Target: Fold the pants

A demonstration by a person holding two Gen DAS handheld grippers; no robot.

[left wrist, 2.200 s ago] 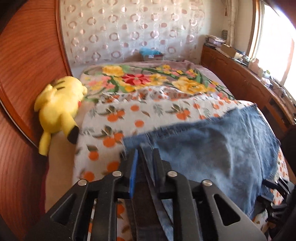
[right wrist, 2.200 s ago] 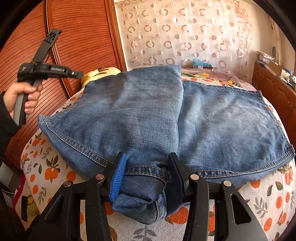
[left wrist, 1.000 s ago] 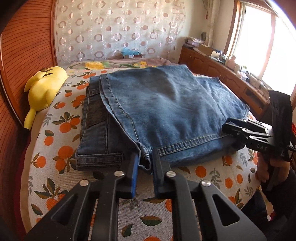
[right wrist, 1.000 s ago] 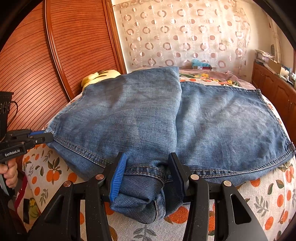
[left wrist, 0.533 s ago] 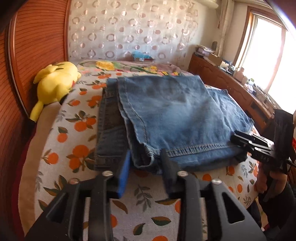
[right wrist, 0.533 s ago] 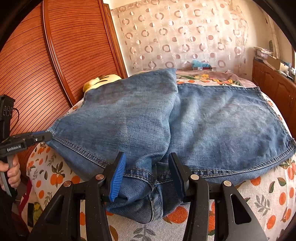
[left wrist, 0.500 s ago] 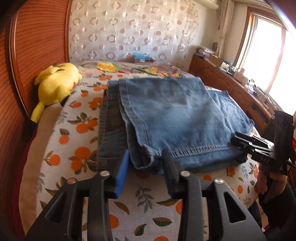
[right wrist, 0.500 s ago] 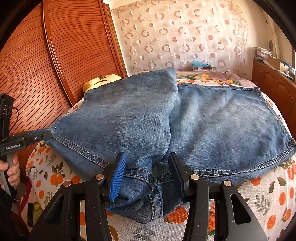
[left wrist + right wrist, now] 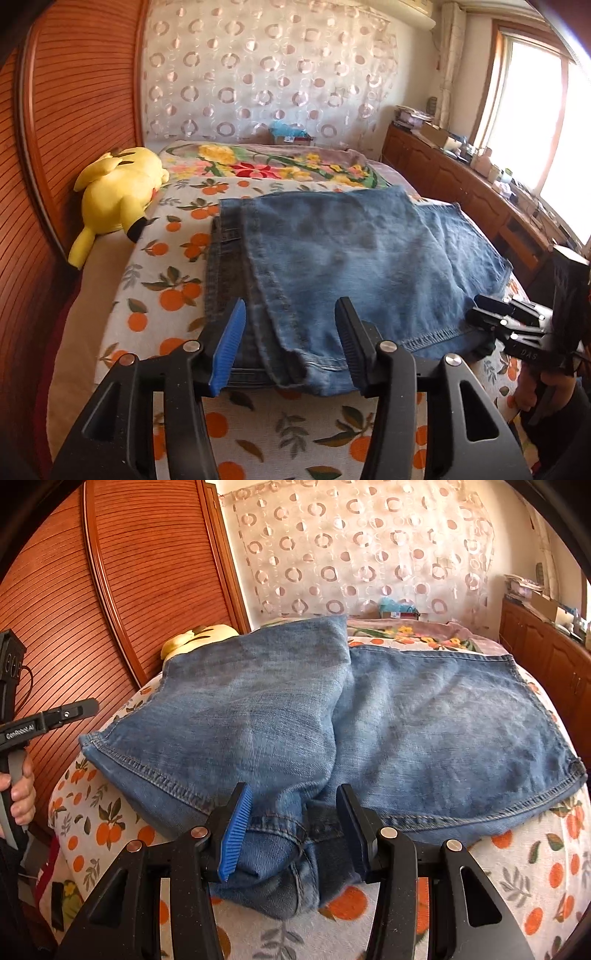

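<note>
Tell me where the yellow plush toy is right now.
In the left wrist view, the yellow plush toy lies at the left edge of the bed, against the wooden headboard, left of the folded jeans.

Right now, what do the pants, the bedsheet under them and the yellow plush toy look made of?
Pants: blue denim, matte and faded; twill weave and orange-tan topstitched hems show.
Bedsheet: thin printed woven cloth, probably cotton or a blend; flat matte white with an orange-fruit pattern.
Yellow plush toy: soft pile fabric, likely polyester; fuzzy, rounded stuffed shape with a black-tipped part.
</note>
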